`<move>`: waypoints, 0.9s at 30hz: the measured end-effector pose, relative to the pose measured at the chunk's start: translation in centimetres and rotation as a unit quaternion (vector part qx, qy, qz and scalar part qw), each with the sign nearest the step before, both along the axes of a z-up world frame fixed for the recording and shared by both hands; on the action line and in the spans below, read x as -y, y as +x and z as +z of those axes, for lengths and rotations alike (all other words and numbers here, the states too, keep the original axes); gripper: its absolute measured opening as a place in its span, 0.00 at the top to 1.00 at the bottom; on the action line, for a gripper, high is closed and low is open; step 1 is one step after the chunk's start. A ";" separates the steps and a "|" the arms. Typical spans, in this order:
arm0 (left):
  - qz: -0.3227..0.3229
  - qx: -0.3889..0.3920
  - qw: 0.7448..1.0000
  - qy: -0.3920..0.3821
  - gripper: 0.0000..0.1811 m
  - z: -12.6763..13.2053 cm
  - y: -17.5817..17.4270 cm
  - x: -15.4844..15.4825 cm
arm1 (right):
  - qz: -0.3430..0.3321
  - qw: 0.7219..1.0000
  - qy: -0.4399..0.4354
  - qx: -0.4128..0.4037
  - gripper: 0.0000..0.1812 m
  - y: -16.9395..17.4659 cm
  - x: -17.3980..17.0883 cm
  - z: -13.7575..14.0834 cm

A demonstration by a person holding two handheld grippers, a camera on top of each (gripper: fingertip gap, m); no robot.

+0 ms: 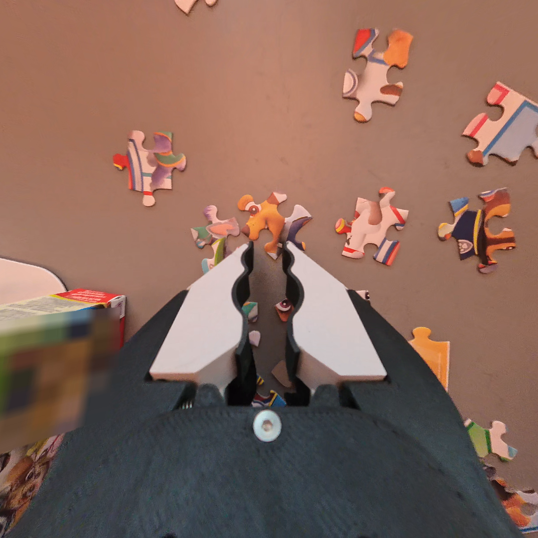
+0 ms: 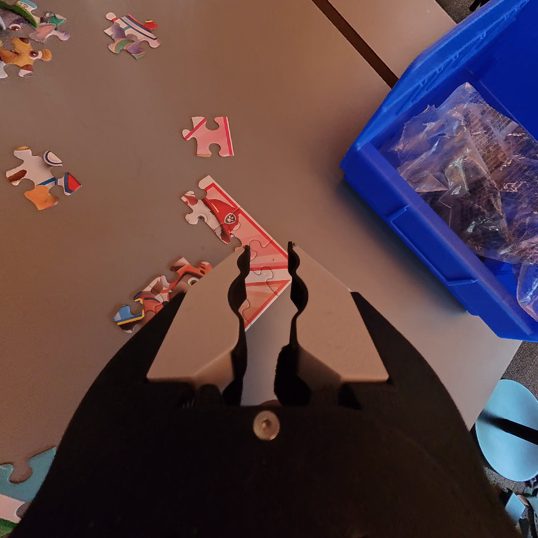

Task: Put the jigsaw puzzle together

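Note:
Loose cartoon jigsaw pieces lie face up on a brown table [image 1: 262,102]. My left gripper [image 1: 268,246] is open and empty; it hovers over the table with its tips at the near edge of an orange dog-face piece [image 1: 263,221]. A purple and pink piece [image 1: 217,230] lies just left of it, and more pieces show through the gap between the fingers. My right gripper [image 2: 269,246] is open and empty above a joined red and pink cluster [image 2: 233,218] at the table's right side. A single pink piece [image 2: 211,136] lies beyond that cluster.
The puzzle box [image 1: 87,300] stands at my left gripper's left. A blue bin [image 2: 407,189] holding a clear plastic bag [image 2: 480,174] sits on the table's right edge. A light blue stool [image 2: 512,428] stands below. An orange joined cluster [image 2: 163,291] lies left of my right gripper. About 30 centimetres separates my left fingertips from my right.

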State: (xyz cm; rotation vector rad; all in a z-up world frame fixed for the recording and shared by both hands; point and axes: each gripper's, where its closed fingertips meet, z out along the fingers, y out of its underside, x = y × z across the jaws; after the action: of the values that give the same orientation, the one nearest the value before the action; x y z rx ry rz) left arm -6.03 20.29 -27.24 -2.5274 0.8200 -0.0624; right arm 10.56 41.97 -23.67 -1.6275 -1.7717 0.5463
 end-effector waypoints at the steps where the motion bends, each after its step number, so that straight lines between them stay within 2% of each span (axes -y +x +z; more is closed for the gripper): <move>1: 0.005 0.005 1.000 0.006 0.89 0.4 0.0 0.0 | 0.000 1.000 0.000 -0.001 0.87 0.0 0.0 0.1; 5: 0.003 0.027 0.999 -0.031 0.81 1.0 0.2 2.5 | 0.000 1.000 0.001 -0.005 0.87 0.0 0.0 0.2; 7: 0.008 0.027 0.997 -0.068 0.74 0.4 0.0 4.3 | 0.002 1.000 -0.001 -0.008 0.87 -0.1 0.1 0.3; 10: 0.020 0.036 0.996 -0.085 0.71 -0.3 -0.3 5.5 | 0.004 1.000 0.001 -0.004 0.87 -0.2 0.2 0.2; 16: 0.037 0.038 0.997 -0.064 0.78 -0.5 -0.7 5.1 | 0.004 1.000 0.000 -0.007 0.87 -0.2 0.2 0.2; 26: 0.017 0.032 0.999 -0.035 0.80 -0.3 -0.1 3.6 | 0.005 1.000 0.003 -0.013 0.87 -0.2 0.2 0.5; 27: 0.005 0.036 0.999 -0.028 0.96 0.0 0.2 3.4 | 0.005 1.000 0.003 -0.014 0.87 -0.2 0.2 0.5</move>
State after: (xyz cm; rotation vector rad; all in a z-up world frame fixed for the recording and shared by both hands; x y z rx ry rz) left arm -5.84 16.88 -27.21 -2.5663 0.7875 -0.1736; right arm 10.32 41.73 -23.17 -1.6000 -1.7610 0.5644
